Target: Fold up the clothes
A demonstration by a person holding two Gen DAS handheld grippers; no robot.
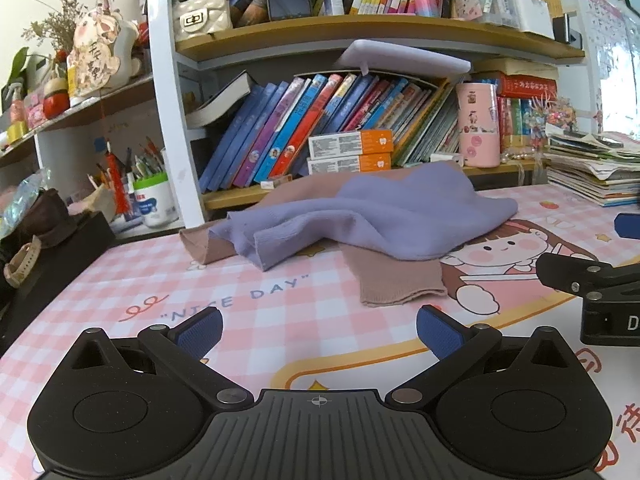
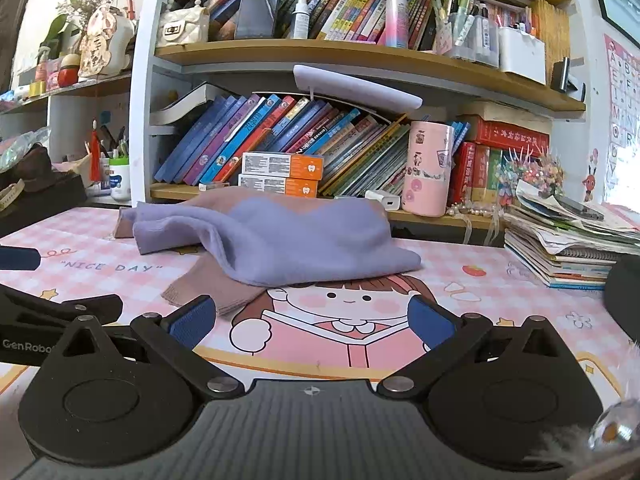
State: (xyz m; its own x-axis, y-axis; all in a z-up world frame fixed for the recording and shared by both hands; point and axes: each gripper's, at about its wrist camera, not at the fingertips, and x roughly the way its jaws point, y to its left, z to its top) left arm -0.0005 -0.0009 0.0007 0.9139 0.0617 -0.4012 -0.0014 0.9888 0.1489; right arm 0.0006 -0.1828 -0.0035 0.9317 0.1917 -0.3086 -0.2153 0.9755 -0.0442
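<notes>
A knit sweater in lavender (image 1: pixel 400 212) and dusty pink lies crumpled on the pink cartoon desk mat (image 1: pixel 248 304), toward the back near the bookshelf. A lavender sleeve (image 1: pixel 276 244) points front-left and a pink ribbed cuff (image 1: pixel 396 280) hangs toward me. In the right wrist view the sweater (image 2: pixel 292 236) is ahead, its pink cuff (image 2: pixel 208 284) near my left finger. My left gripper (image 1: pixel 319 330) is open and empty, short of the cuff. My right gripper (image 2: pixel 312 318) is open and empty above the mat (image 2: pixel 500 292).
A bookshelf (image 1: pixel 360 28) packed with books stands behind the mat. A pink tumbler (image 1: pixel 478 124) and a stack of books (image 1: pixel 596 176) are at the right. A black box (image 1: pixel 52 256) with a watch sits at the left. The other gripper shows at the right edge (image 1: pixel 600 280).
</notes>
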